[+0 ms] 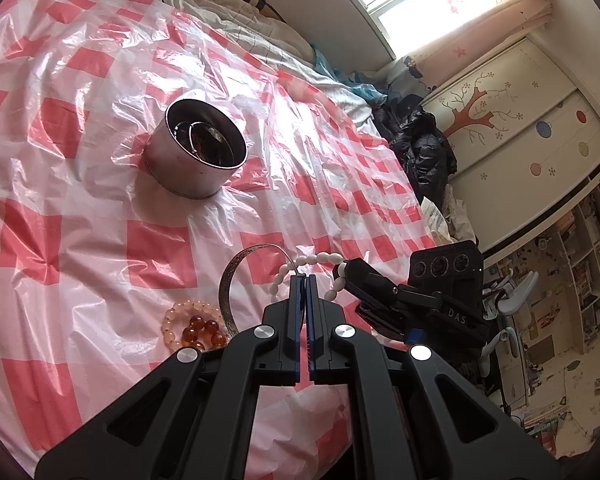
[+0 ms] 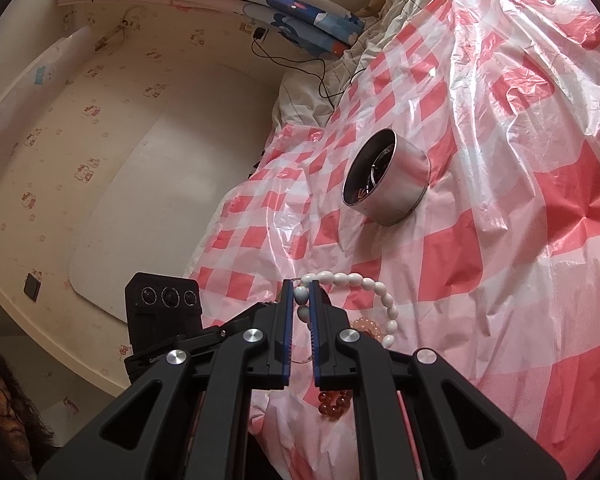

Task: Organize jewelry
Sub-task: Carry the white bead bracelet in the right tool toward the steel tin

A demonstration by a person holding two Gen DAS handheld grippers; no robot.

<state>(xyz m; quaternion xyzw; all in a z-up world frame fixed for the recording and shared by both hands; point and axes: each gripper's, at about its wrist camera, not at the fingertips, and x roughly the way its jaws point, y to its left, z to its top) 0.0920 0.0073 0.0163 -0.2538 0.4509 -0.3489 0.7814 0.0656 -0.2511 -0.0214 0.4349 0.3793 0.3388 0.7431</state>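
My left gripper (image 1: 305, 277) is shut on the thin edge of a silver bangle (image 1: 230, 280) and holds it above the sheet. My right gripper (image 2: 301, 285) is shut on a white bead bracelet (image 2: 374, 285); it also shows in the left wrist view (image 1: 320, 259), with the right gripper (image 1: 346, 270) clamping its right side. A pale peach bead bracelet (image 1: 180, 312) and an amber bead bracelet (image 1: 204, 330) lie on the sheet below the bangle. A round metal tin (image 1: 198, 148) with jewelry inside stands farther off; it also shows in the right wrist view (image 2: 388, 178).
A red and white checked plastic sheet (image 1: 80, 220) covers the bed. Rumpled bedding (image 1: 236, 24) and a black cable lie at the far edge. Dark clothes (image 1: 424, 148) are piled at the bed's right side. A wall (image 2: 120, 140) borders the bed.
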